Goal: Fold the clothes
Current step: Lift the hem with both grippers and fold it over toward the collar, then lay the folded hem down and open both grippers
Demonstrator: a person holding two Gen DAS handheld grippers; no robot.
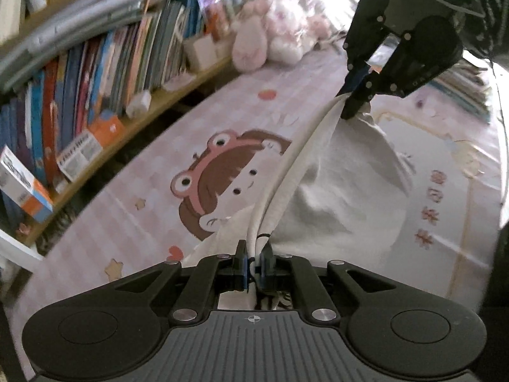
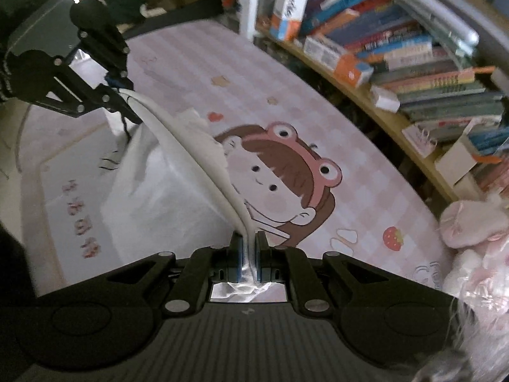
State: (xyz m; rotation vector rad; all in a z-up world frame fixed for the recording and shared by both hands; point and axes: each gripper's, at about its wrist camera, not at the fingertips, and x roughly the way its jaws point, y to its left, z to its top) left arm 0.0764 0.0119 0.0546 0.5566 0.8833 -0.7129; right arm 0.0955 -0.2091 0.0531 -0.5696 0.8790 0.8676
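1. Left wrist view, nearest: left tool (image 1: 253, 262) clamped on the thick hem of the white garment (image 1: 334, 191), jaws nearly together with the cloth and a dark thread between them.
2. Same view, farther: hem running taut as one straight band up and away to the right tool (image 1: 351, 103), likewise pinched on the cloth; rest of the garment hanging below that band down to the pink cartoon mat (image 1: 159, 222).
3. Right wrist view: right tool (image 2: 249, 256) gripping the same hem, left tool (image 2: 128, 108) at its far end. Long axis from tool to tool, each equally at an end, so the fold probably turns on lowering that edge level.
4. Farthest: bookshelf (image 1: 95, 73) beside the mat, plush toy (image 1: 273, 41) past it. Box (image 2: 291, 9) with slanted lettering, too blurred to read; book spines illegible.
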